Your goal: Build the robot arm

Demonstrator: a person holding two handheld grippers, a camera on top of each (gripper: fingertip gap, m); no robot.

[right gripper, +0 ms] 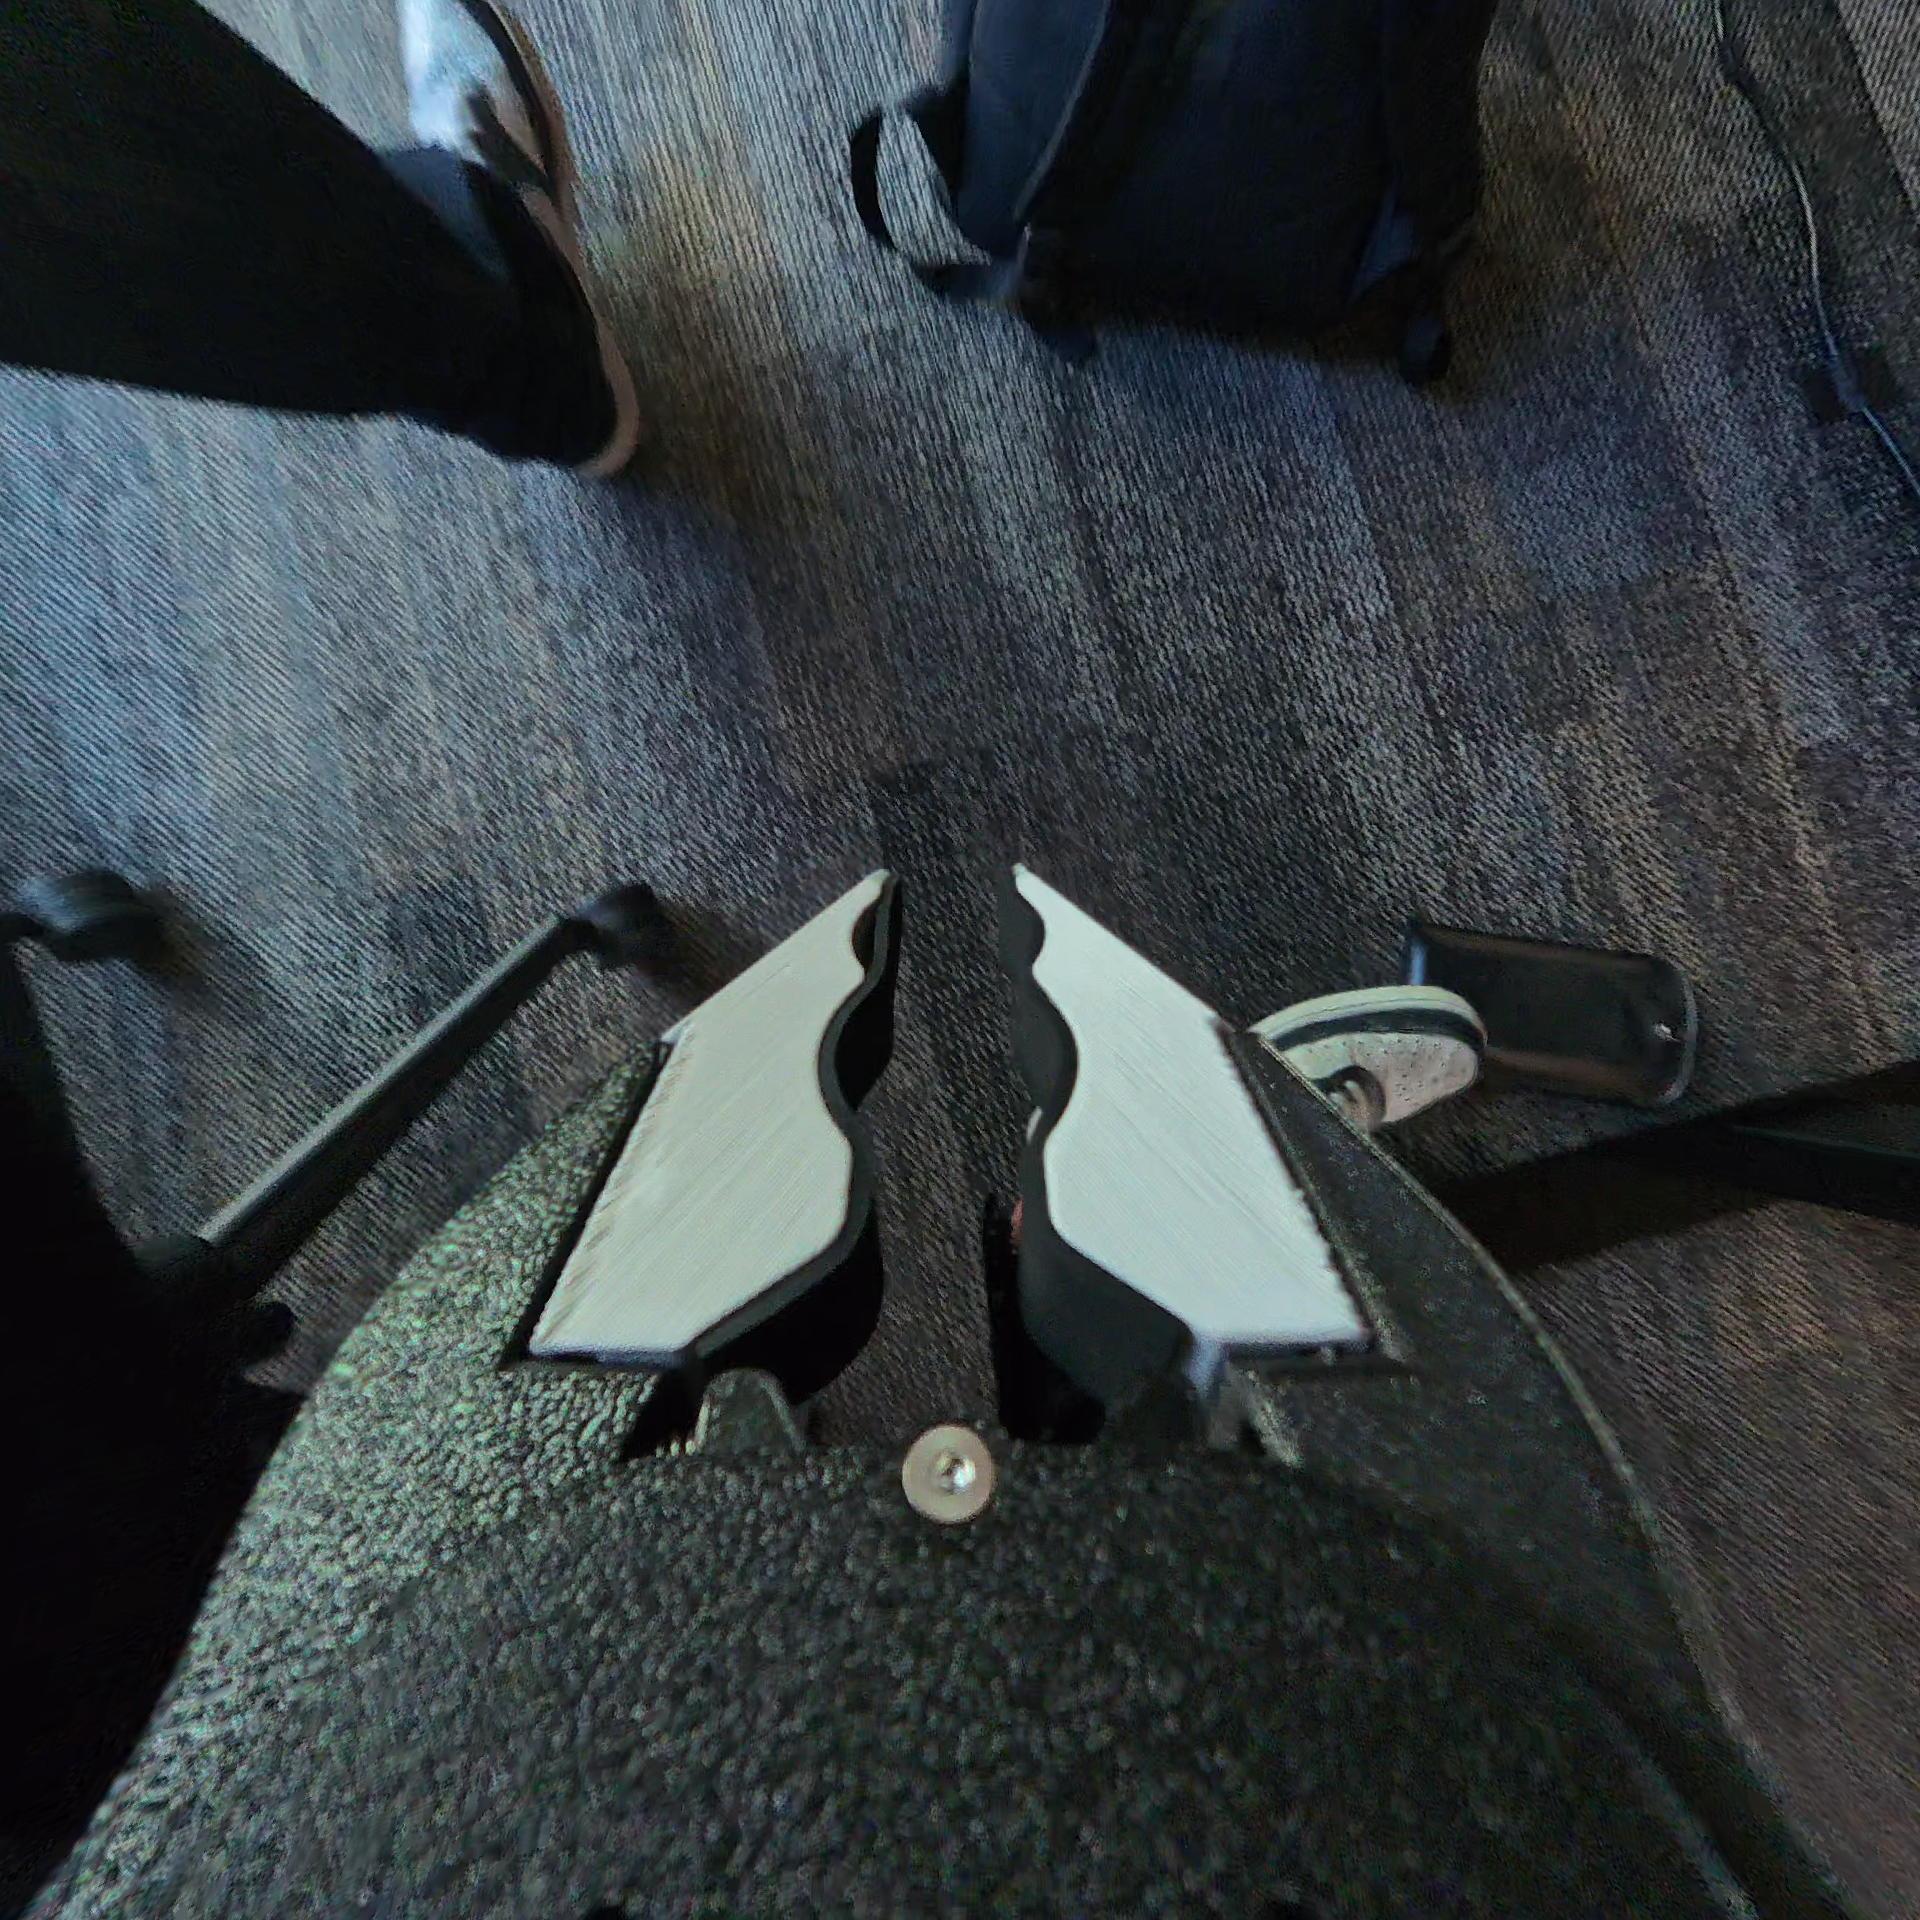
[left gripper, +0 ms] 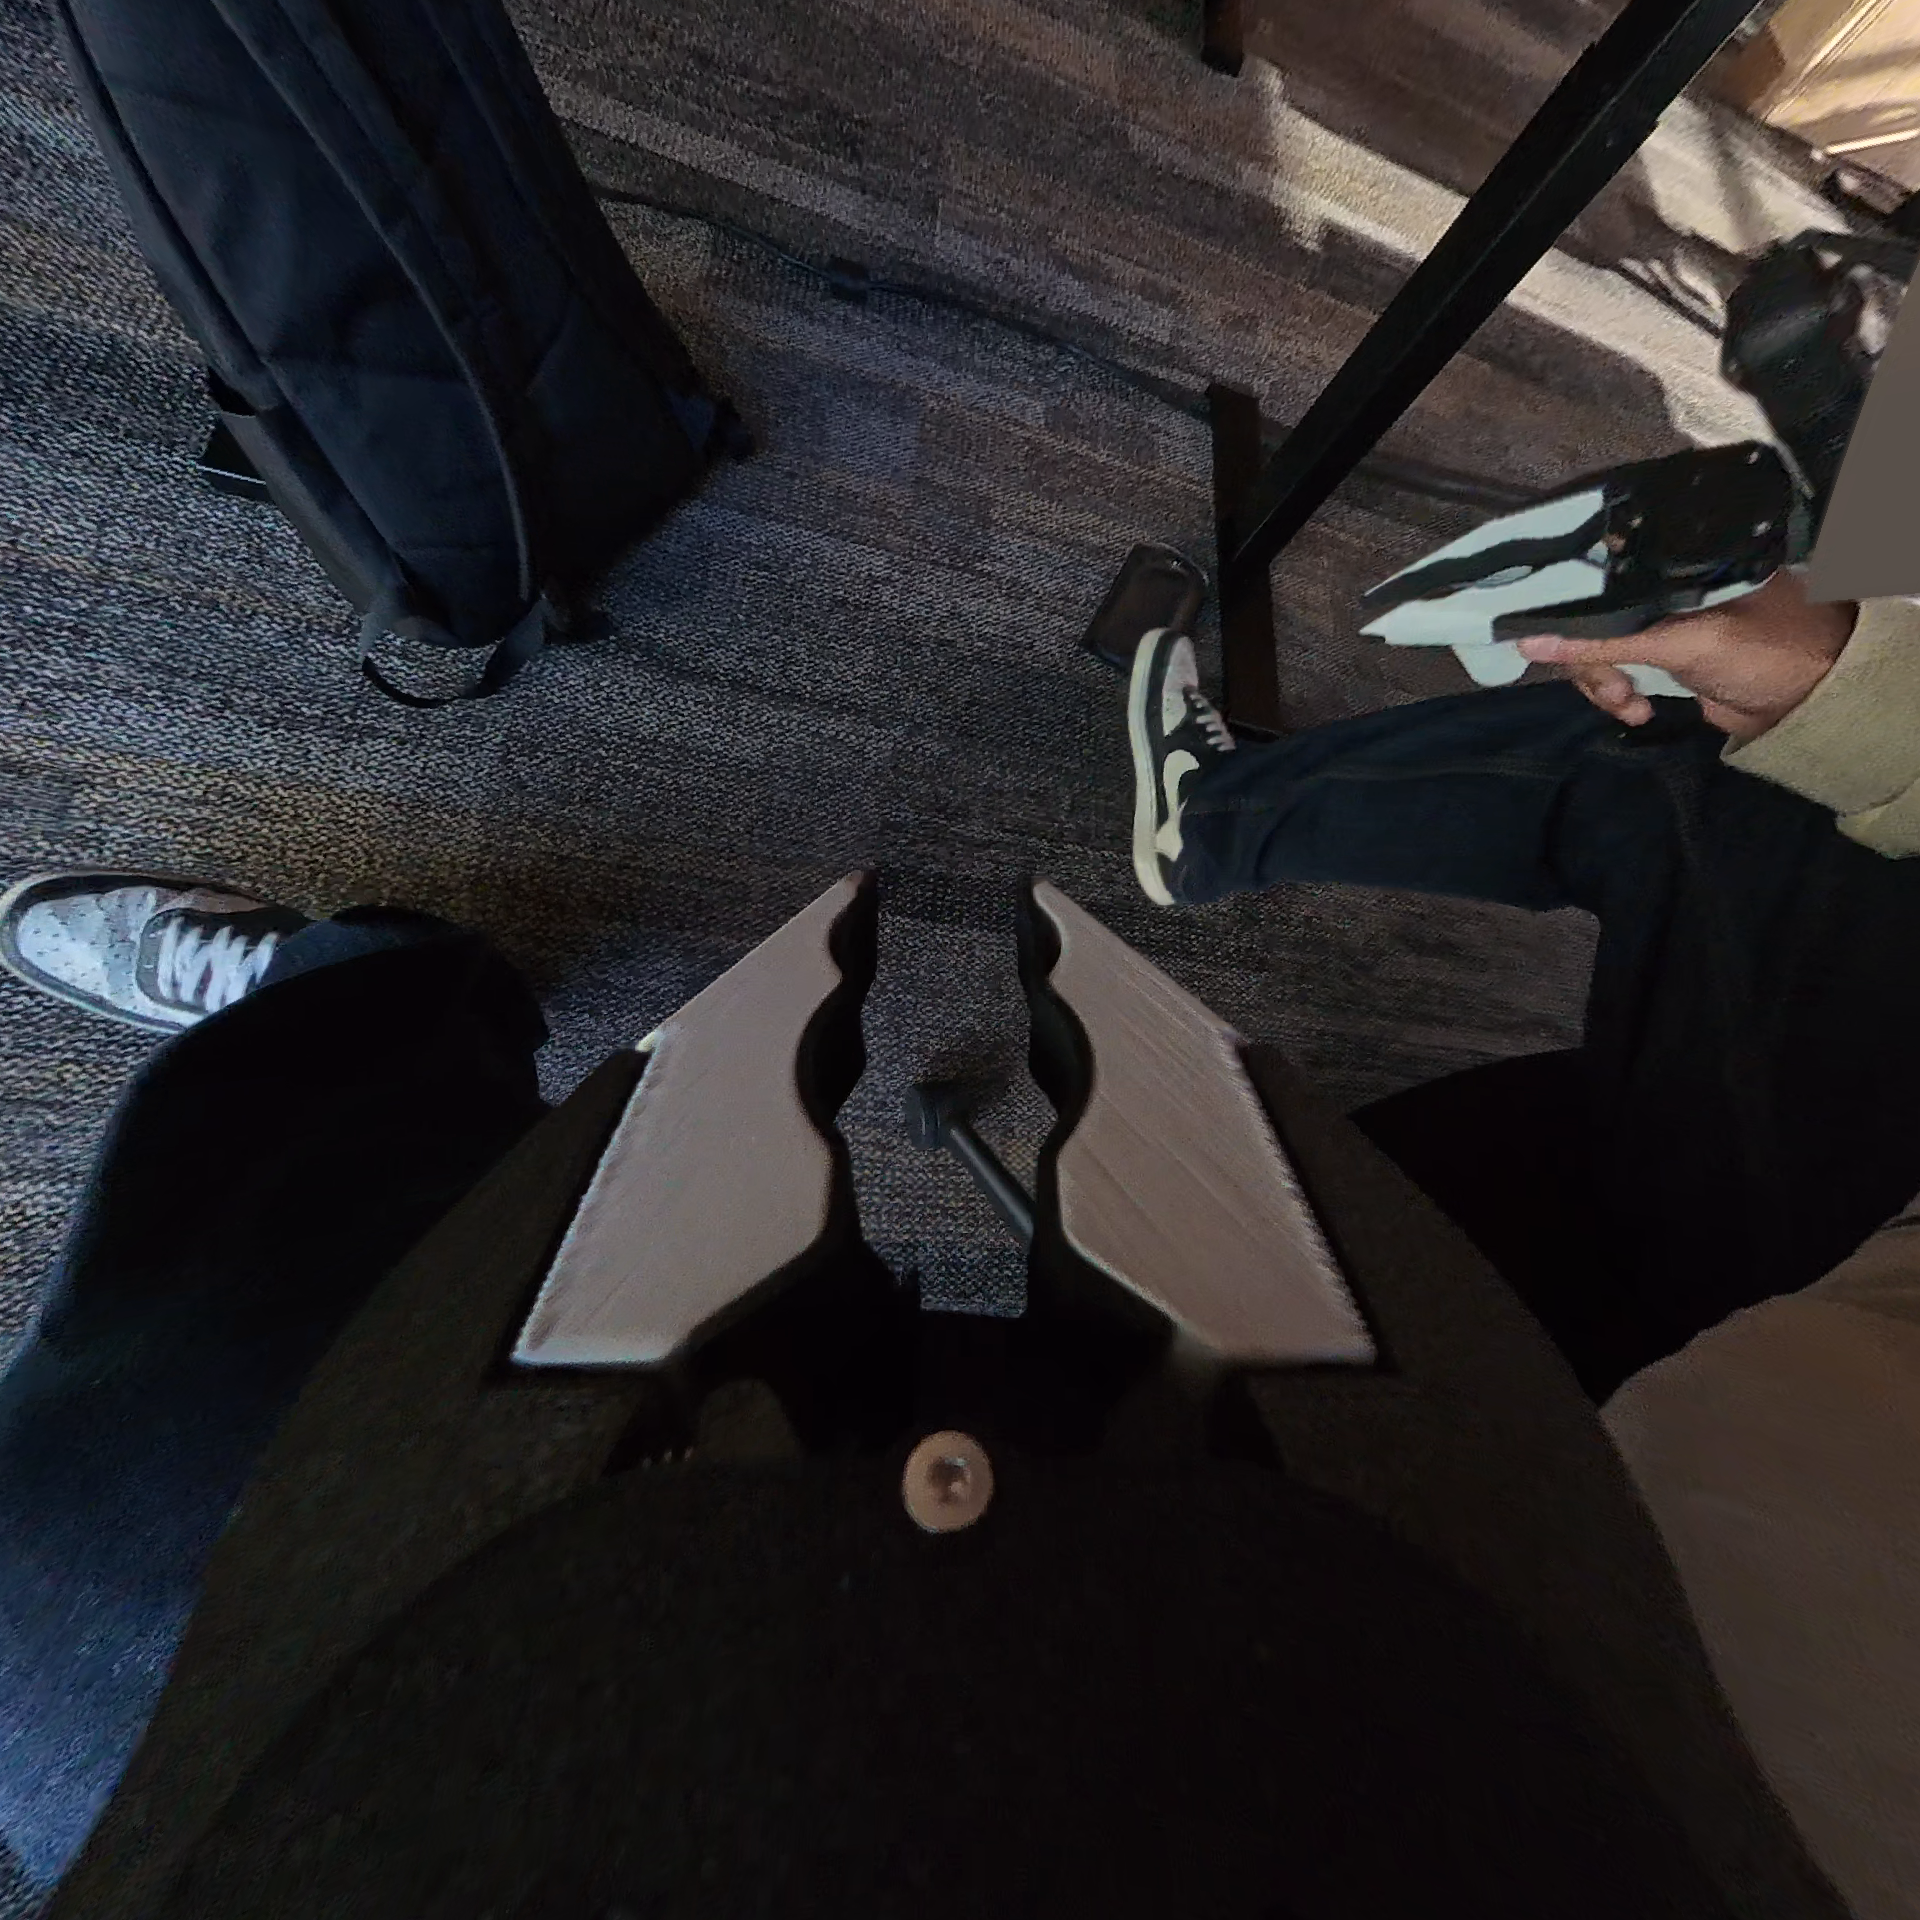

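Left claw: the left gripper [left gripper: 951, 899] hangs over the carpet [left gripper: 831, 644] with its pale fingers [left gripper: 727, 1122] parted and nothing between them
Seen through its gap: a thin black rod with a round foot [left gripper: 940, 1122], down at floor level
Right claw: the right gripper [right gripper: 951, 894] also points at the carpet [right gripper: 1039, 623], its tips a narrow gap apart, holding nothing; in the left wrist view it shows at the far right [left gripper: 1382, 613], gripped by a hand [left gripper: 1714, 675] in a beige sleeve
Near the left claw: a grey and white sneaker [left gripper: 135, 945] to the left; a dark and white sneaker [left gripper: 1169, 758] on a leg in dark jeans to the right
Near the right claw: a sneaker toe [right gripper: 1382, 1049] just right of the fingers, a small black object [right gripper: 1558, 1018] beyond it, a black bar [right gripper: 405, 1070] to the left
Farther out: a dark backpack [left gripper: 395, 312] standing on the carpet, a black slanting pole [left gripper: 1475, 281], a cable [left gripper: 862, 281]
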